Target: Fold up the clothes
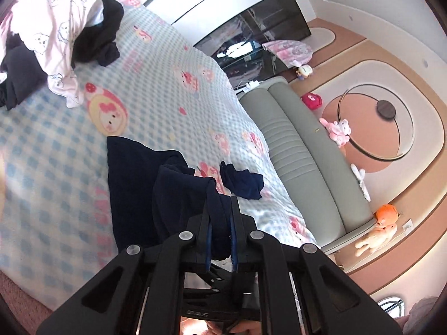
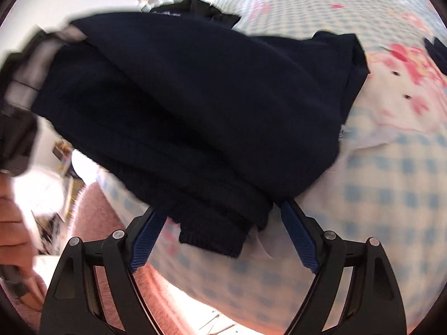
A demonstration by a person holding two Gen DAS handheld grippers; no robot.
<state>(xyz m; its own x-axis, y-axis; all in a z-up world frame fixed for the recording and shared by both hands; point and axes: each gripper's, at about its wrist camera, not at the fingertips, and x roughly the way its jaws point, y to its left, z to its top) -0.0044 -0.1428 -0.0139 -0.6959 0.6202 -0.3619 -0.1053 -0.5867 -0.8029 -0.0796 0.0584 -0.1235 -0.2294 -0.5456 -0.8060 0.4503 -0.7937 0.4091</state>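
A navy garment lies partly on the blue checked bed cover. My left gripper is shut on a bunched edge of it and lifts that edge off the bed. In the right wrist view the same navy garment hangs close in front, its elastic hem between the fingers. My right gripper is open, its blue pads either side of the hem without pinching it. A small navy piece lies apart on the bed.
A pile of pink printed and black clothes sits at the bed's far corner. A grey-green bench runs along the bed's side, with plush toys on the floor. A pink rug lies below the bed edge.
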